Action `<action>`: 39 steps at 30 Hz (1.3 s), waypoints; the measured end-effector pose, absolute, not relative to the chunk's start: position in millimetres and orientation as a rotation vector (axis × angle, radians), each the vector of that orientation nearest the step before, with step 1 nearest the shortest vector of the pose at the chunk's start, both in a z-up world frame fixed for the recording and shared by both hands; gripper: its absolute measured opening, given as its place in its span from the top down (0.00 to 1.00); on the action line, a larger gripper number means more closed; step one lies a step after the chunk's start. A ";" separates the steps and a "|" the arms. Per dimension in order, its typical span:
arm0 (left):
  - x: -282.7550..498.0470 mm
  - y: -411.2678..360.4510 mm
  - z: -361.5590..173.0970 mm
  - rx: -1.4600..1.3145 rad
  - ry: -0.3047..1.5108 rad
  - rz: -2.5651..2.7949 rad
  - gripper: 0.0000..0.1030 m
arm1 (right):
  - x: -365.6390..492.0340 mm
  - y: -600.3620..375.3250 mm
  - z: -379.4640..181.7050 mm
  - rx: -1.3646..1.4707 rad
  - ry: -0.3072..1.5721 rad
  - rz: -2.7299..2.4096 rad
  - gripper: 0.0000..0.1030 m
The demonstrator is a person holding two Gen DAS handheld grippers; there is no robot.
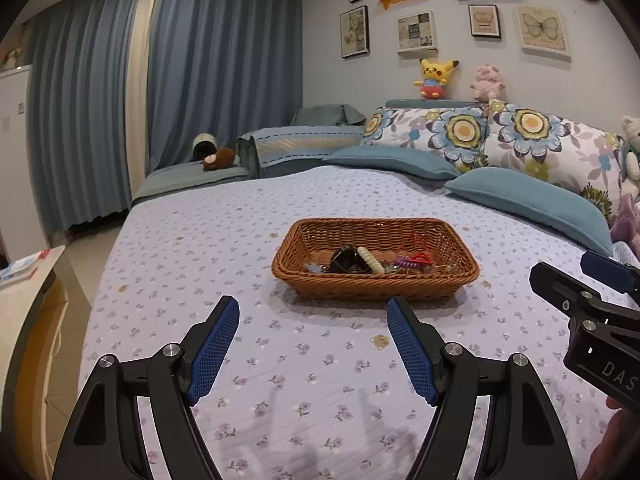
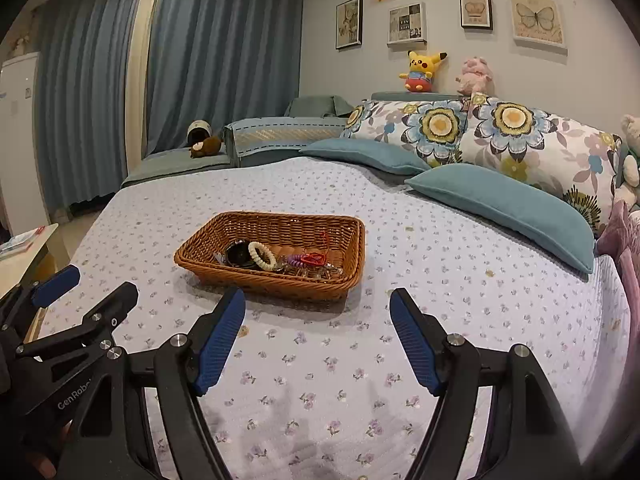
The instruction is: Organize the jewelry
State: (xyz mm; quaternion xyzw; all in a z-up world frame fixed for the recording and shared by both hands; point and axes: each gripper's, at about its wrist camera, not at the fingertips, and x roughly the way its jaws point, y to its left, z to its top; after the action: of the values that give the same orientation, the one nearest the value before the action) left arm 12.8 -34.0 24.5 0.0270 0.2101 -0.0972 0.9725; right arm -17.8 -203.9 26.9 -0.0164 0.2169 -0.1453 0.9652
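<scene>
Left tongs (image 1: 313,312): released, blue pads spread wide, nothing between them. They hover above the bed (image 1: 280,360), angled down toward the basket (image 1: 374,284), and are apart from it. Faint shadows of the fingers fall on the bedspread below.

Right tongs (image 2: 317,304): released, pads equally spread, nothing gripped. They also hover over the bed, with the basket just ahead and slightly left of centre in the right wrist view. Each tool appears at the edge of the other's view: the right tongs at the right margin of the left view, the left tongs at the left margin of the right view. The two tools sit side by side, near each other, not touching.

Basket: brown wicker, rectangular, shallow, flat on the bedspread at about the middle of the bed. The jewelry lies inside it, clustered along the near wall:
- a dark round item (image 2: 239,256) at the left;
- a cream bead bracelet (image 2: 262,256) touching it on the right;
- a purple piece (image 2: 295,260) and a red piece (image 2: 315,258), close together;
- further small items, too small to identify.

Beyond the basket: two blue pillows (image 2: 500,196), floral cushions (image 2: 440,128) behind them, plush toys (image 2: 422,70) on the headboard ledge, framed pictures (image 2: 478,12) on the wall, blue curtains (image 2: 200,48) at the left.
</scene>
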 end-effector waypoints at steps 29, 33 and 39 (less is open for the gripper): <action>16.8 -38.7 14.1 0.075 0.468 -0.218 0.25 | -14.0 -222.6 16.9 -0.003 0.484 -0.291 0.25; 17.3 -39.5 13.3 0.078 0.470 -0.220 0.25 | -13.8 -222.7 17.0 -0.002 0.483 -0.292 0.25; 17.9 -39.4 12.5 0.078 0.471 -0.221 0.25 | -14.3 -223.3 16.5 -0.001 0.486 -0.291 0.25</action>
State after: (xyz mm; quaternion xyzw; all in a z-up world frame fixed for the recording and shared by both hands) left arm 17.9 -39.4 12.5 0.0386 0.2329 -0.1093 0.9656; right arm -14.3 -223.3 16.5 -0.0006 0.2398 -0.1435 0.9602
